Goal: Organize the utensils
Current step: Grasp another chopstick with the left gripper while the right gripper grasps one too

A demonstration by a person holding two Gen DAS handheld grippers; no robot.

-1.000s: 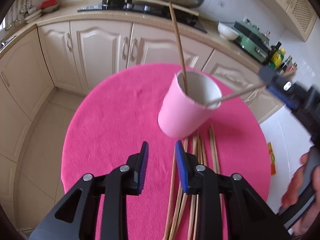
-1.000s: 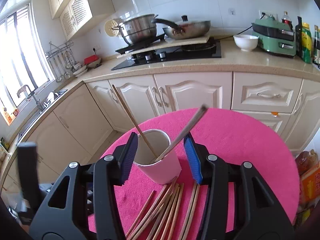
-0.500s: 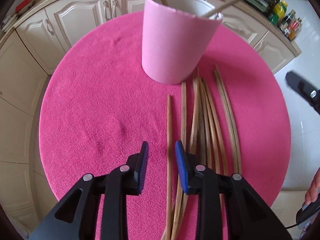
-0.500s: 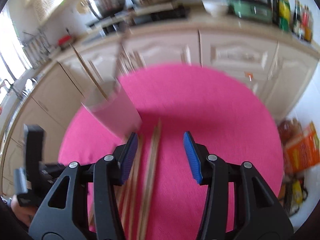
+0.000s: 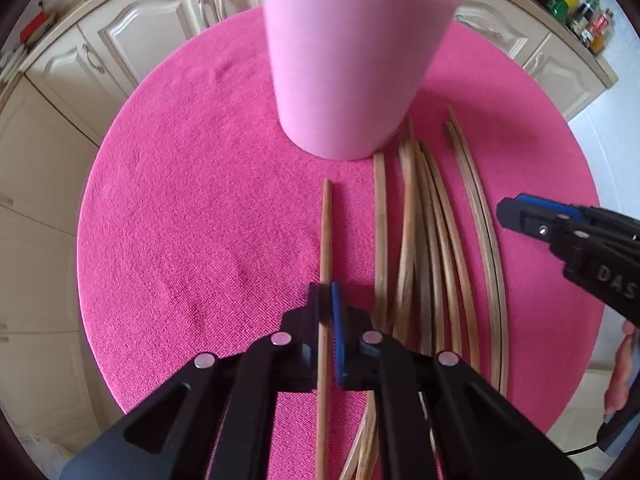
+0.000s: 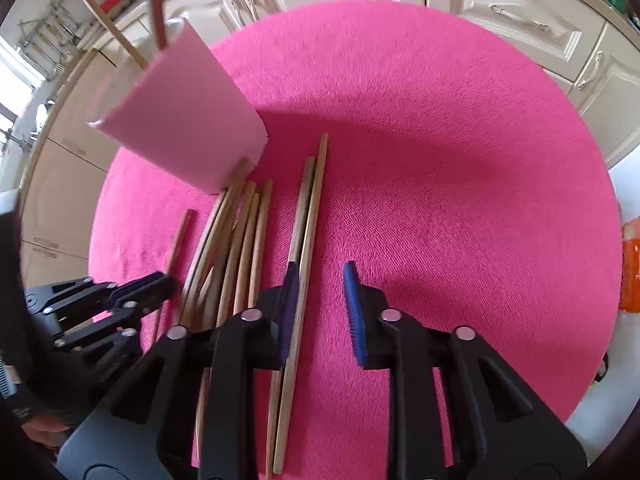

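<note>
A pink cup (image 5: 352,64) stands on the round pink table (image 5: 192,208) with two chopsticks in it; it also shows in the right wrist view (image 6: 180,112). Several wooden chopsticks (image 5: 424,240) lie on the cloth in front of it. My left gripper (image 5: 325,300) is shut on the leftmost single chopstick (image 5: 325,236), down at the cloth. My right gripper (image 6: 322,280) is open, low over the rightmost pair of chopsticks (image 6: 306,220), which lie along its left finger. The left gripper also shows in the right wrist view (image 6: 160,284).
Cream kitchen cabinets (image 5: 132,36) ring the far side of the table. Bottles (image 5: 588,20) stand on the counter at upper right. An orange packet (image 6: 630,264) lies on the floor past the table's right edge.
My left gripper has moved down to the cloth and shut on the leftmost chopstick. My right gripper has swung away from the cup and come down over the rightmost pair, still open.
</note>
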